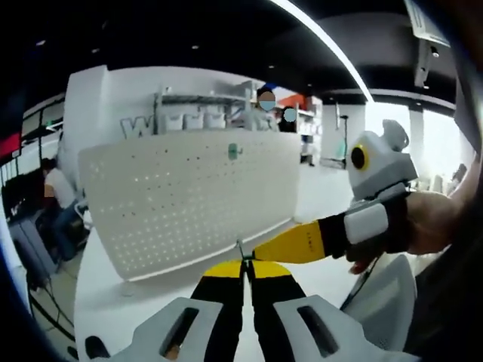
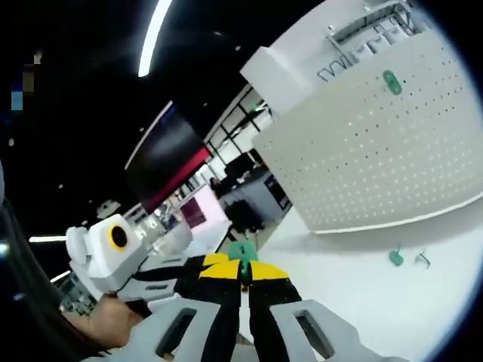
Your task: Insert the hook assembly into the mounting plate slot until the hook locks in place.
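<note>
— Hook (image 1: 241, 250): where was it against the pegboard (image 1: 189, 200)?

— In the left gripper view a thin metal hook stood up from the tips of the left gripper (image 1: 245, 264), in front of the pegboard's lower edge and apart from it. The yellow-tipped jaws were pressed together on the wire.

— And the right gripper?

— It came in from the right of that view as the right gripper (image 1: 260, 253), a hand (image 1: 426, 222) wrapped round its body, its yellow tip reaching the same spot just beside the hook. In the right gripper view the right gripper (image 2: 243, 268) had its jaws pressed together on a small green piece (image 2: 243, 251).

— Was anything already on the pegboard?

— A green clip (image 2: 392, 81) sat on its face near the top edge, seen in both views. The board stood upright on a white table (image 2: 355, 302).

— Anything loose below the board?

— In the right gripper view, a second green piece (image 2: 396, 257) and a small wire hook (image 2: 423, 260) lay on the table just in front of the pegboard's lower edge, close beside each other. Whether those two touched could not be told.

— Where was the left gripper in that view?

— At the lower left, far from the pegboard, its white body next to the right gripper's jaws.
</note>
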